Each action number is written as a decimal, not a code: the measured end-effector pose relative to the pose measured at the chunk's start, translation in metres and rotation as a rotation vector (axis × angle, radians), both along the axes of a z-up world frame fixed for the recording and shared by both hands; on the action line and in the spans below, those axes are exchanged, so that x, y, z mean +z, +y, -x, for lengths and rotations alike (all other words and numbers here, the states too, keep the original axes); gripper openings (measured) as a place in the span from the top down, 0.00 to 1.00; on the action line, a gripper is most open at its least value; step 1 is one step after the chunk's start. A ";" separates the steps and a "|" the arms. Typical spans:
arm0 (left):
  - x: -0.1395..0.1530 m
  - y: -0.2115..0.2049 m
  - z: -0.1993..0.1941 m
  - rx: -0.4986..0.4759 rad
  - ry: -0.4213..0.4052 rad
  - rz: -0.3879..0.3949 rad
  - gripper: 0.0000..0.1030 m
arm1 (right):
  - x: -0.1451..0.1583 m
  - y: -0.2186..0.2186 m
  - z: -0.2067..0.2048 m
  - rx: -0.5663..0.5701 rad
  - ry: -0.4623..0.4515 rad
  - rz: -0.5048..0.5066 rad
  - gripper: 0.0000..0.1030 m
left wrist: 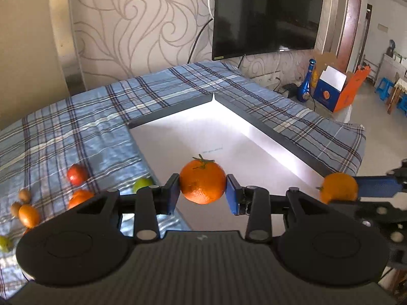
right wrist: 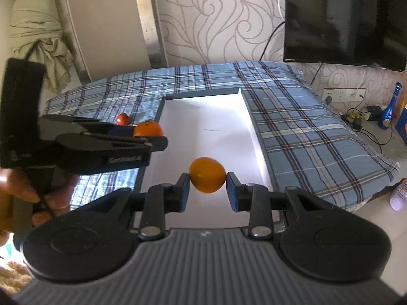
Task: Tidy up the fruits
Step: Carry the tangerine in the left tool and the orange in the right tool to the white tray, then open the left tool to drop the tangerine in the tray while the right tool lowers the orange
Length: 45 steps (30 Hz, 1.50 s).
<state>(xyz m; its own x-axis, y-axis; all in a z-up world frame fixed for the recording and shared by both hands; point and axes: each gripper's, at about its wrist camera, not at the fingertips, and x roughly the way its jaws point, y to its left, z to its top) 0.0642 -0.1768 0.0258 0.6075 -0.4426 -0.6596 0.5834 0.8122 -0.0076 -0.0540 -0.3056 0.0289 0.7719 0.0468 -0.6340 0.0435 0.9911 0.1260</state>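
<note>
Left gripper (left wrist: 203, 190): we clamp a stemmed orange (left wrist: 202, 181) between both fingers, above the tray.
Right gripper (right wrist: 207, 186): we grip a second orange (right wrist: 207, 174), also held over the tray.
Tray (left wrist: 178, 106): white inside, dark rim, lying on the plaid cloth (left wrist: 76, 117).
Loose fruit (left wrist: 77, 174): scattered on the cloth, left of the tray.
</note>
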 end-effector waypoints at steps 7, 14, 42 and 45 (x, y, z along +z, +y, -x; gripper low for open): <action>-0.018 -0.019 -0.029 0.010 0.031 -0.022 0.58 | -0.002 -0.006 -0.002 -0.023 0.007 -0.004 0.67; -0.033 -0.022 -0.039 0.032 0.032 -0.061 0.52 | -0.003 -0.008 -0.008 -0.031 0.016 0.003 0.67; 0.024 0.077 0.054 0.223 -0.042 0.004 0.37 | -0.052 -0.020 -0.097 0.001 0.087 0.026 0.65; 0.023 0.084 0.057 0.248 -0.032 0.001 0.37 | -0.051 -0.018 -0.098 -0.013 0.070 0.046 0.58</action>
